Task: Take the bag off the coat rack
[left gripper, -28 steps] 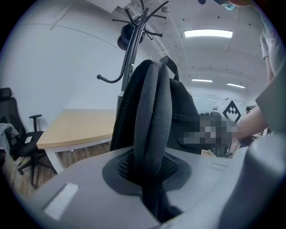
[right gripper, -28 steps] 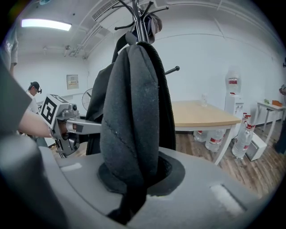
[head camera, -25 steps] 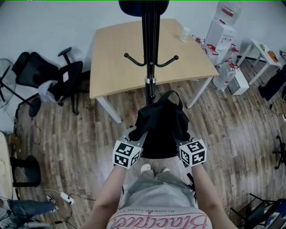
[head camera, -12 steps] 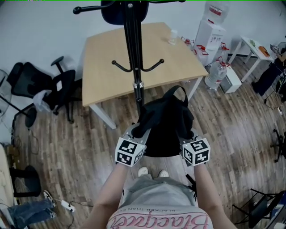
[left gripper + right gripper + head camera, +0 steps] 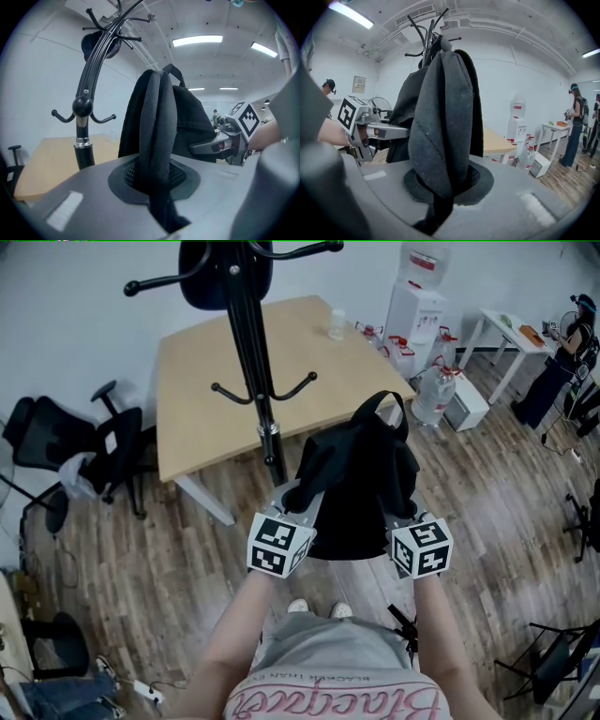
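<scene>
- Coat rack [image 5: 251, 381] — stands left of the load, in front of the table [image 5: 192, 418]. One of its lower hooks [image 5: 302, 386] curves up near the bag. My worry: if I drift left, the fabric or the carry loop could snag on that hook and rock the whole stand.
- Left gripper [image 5: 302, 501] — jaws almost together, pinching a thick padded fold of the bag, which in the left gripper view rises straight up from between them. My worry: the padding is soft and rounded, so it may creep out of the pinch if the weight tugs sideways.
- Bag [image 5: 361, 479] — black, carried between the two grippers, to the right of the rack's pole and, as far as I can see, touching no hook. Its top loop [image 5: 386, 404] stands free in the air. My worry: the body sags between the two grips, so pulling the grippers apart would strain both folds, and a quick turn would set it swinging.
- Right gripper [image 5: 405, 519] — jaws almost together on a second dark fold of the bag, level with the left one. My worry: if either grip slips, the full weight falls on the other and the bag will likely drop to the floor.
- Water bottle [image 5: 433, 395] and dispenser [image 5: 414, 307] — on the floor at the right, well apart from the load. A wide swing that way could reach them.
</scene>
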`<state>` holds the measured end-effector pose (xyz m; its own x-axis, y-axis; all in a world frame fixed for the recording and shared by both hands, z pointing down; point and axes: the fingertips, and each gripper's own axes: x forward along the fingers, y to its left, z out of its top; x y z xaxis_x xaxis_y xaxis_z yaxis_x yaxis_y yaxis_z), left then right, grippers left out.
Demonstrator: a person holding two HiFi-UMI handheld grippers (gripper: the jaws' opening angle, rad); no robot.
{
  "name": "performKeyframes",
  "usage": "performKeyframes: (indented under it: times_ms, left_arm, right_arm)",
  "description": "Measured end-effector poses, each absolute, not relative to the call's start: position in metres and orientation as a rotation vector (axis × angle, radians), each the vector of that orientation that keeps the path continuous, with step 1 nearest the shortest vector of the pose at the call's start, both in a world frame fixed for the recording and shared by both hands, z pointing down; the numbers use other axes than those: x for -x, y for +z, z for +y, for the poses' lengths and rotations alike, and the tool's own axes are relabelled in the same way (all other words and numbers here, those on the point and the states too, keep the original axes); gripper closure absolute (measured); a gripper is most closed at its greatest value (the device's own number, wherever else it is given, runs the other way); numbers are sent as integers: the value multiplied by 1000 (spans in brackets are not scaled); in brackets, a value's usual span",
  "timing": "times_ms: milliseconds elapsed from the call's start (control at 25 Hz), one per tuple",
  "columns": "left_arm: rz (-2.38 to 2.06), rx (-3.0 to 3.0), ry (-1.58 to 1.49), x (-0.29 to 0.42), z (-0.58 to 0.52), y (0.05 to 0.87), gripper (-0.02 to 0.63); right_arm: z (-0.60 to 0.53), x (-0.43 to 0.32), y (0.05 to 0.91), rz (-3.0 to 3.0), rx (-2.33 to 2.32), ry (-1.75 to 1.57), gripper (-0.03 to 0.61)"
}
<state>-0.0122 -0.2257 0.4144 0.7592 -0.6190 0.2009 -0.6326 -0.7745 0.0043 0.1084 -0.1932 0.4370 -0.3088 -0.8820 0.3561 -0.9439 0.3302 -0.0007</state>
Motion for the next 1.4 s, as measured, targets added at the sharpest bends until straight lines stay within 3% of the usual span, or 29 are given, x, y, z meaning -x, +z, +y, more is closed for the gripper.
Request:
performKeyframes:
  times_ms: [840,1400]
  left_arm:
    - [-925,-3119,75,-40,-247,302,551]
    - [-891,-3162,-6,-54,-239,271,551]
  right_arm:
    - [-200,-156,331,-2248,-1921,54,543]
    - [-188,-168,303,-2244,-1988,-35,543]
